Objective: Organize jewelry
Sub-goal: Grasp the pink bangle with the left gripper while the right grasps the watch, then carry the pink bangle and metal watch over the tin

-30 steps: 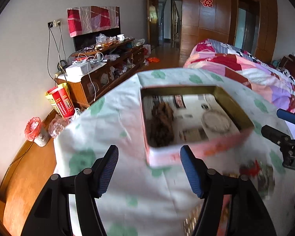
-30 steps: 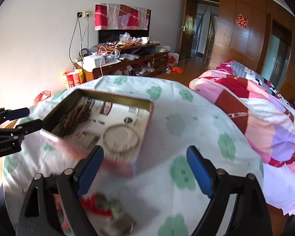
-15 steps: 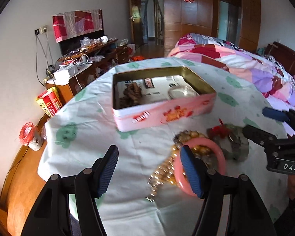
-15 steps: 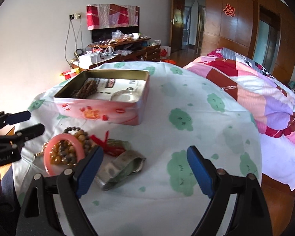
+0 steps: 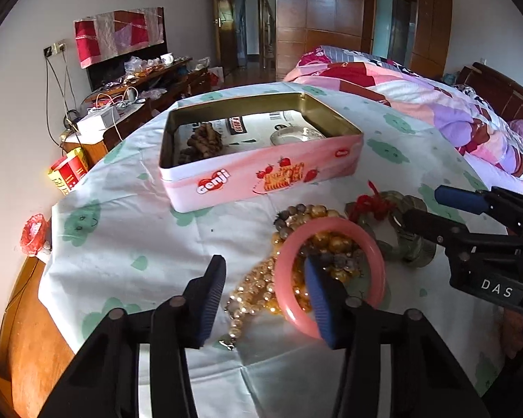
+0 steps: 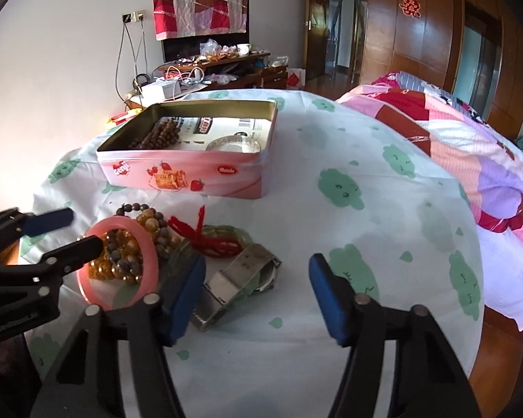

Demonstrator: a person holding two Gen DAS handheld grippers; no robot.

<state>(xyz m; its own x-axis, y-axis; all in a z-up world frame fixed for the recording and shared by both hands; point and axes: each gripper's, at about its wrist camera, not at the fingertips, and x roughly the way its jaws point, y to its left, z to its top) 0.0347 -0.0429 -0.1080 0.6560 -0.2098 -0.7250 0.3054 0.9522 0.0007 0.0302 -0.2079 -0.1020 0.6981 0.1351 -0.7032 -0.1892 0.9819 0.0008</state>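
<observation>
Reaching from the left, we hold the left gripper (image 5: 265, 294) spread wide over the pink bangle (image 5: 329, 271) atop the amber beads (image 5: 261, 289) before the pink tin (image 5: 261, 177); we should straddle one rim only. Right gripper (image 6: 258, 296), fingers parted and empty, hangs near the metal watch (image 6: 240, 278).

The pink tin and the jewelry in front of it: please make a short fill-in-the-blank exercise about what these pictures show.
1. The bangle lying on the bead bracelets has the colour ____.
2. The open tin already holds dark wooden beads and a ____ bangle.
3. The metal watch lies on the tablecloth, nearest the ____ gripper.
4. Both the left gripper and the right gripper are ____ and hold nothing.

Missing words: pink; silver; right; open
</observation>
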